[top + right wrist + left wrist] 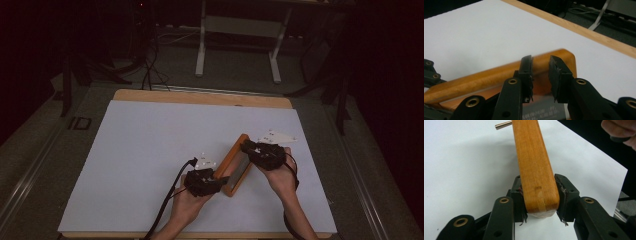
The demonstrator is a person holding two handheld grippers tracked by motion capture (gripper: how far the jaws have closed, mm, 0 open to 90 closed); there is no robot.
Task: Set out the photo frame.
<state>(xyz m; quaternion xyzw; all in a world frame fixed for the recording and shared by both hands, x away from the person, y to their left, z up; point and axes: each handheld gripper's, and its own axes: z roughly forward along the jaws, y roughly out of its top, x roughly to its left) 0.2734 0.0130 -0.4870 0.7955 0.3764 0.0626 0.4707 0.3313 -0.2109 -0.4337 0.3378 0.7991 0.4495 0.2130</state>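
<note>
A wooden frame [232,155] with a dark inner panel [544,111] lies slantwise on the white table cover, right of centre. My left gripper [224,181] is shut on the frame's near end; in the left gripper view both pads press the sides of the orange wood bar [534,157]. A small metal pin [503,125] sticks out beside the bar's far end. My right gripper [248,147] is at the frame's far end. Its fingers [526,70] stand apart just over the rounded wooden corner [567,58], with nothing held between them.
A white sheet [150,150] covers the wooden table, whose far edge [200,97] shows bare. Beyond the table stand white desk legs [200,45] and cables [150,60] on a dark floor. The person's right hand [620,130] appears in the left gripper view.
</note>
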